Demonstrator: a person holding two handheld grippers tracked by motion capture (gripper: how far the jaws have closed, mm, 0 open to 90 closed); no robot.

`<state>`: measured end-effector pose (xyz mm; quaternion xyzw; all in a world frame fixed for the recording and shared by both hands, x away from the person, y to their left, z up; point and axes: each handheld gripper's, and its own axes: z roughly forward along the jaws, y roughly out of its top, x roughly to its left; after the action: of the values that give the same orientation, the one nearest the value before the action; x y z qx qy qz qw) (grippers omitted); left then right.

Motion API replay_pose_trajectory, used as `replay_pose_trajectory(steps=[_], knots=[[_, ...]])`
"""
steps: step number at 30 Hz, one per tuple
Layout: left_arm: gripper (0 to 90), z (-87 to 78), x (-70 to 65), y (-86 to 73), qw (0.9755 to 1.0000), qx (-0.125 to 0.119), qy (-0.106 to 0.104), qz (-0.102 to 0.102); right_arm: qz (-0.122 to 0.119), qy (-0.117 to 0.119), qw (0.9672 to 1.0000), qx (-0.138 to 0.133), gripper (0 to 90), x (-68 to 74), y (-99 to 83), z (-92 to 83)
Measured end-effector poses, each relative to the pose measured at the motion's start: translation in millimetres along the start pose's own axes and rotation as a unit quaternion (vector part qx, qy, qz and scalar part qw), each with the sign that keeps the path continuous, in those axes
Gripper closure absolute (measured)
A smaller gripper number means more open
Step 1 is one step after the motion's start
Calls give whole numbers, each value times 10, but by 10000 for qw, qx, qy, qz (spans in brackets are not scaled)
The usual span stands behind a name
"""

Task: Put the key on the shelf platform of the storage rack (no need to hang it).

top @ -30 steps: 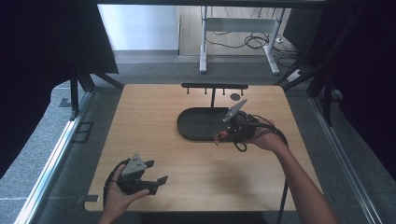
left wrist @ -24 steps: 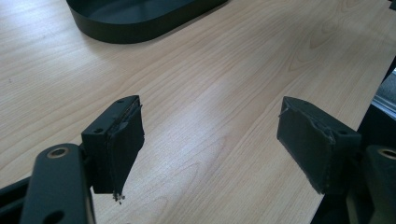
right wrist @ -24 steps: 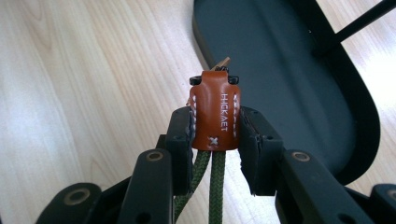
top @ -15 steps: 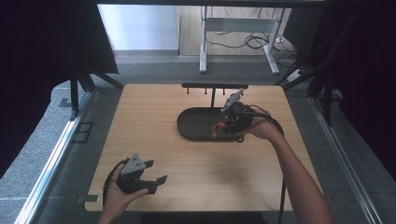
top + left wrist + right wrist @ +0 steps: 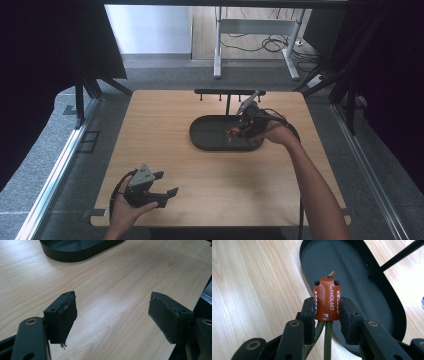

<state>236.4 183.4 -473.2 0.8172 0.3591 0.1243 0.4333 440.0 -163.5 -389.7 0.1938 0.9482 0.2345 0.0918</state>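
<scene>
Leather key fob [image 5: 327,299] clamped in right gripper [image 5: 327,311] — above tray [image 5: 372,300]

We see a light wooden table [image 5: 200,165] carrying a dark oval tray [image 5: 210,137], which lies flat on its far half. Just beyond the tray, a thin black rack [image 5: 229,93] with small pegs stands near the table's far edge, its post rising beside the tray.

Lab: black curtains [image 5: 45,75], aluminium frame [image 5: 55,165], floor cables [image 5: 260,45].
</scene>
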Motion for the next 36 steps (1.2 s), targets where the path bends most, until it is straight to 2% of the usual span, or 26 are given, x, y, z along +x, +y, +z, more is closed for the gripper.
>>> replay_pose_trajectory(steps=[10,21,36], knots=[[230,-12,16,-3,10000,-16,6,-20,108,30,9999,55,671,-146,83,61],[230,-54,40,-5,10000,-71,26,-43,55,8,9998,187,671,-218,187,171],[230,-76,52,-6,9999,-94,38,-53,37,-38,9995,319,671,-285,209,352]])
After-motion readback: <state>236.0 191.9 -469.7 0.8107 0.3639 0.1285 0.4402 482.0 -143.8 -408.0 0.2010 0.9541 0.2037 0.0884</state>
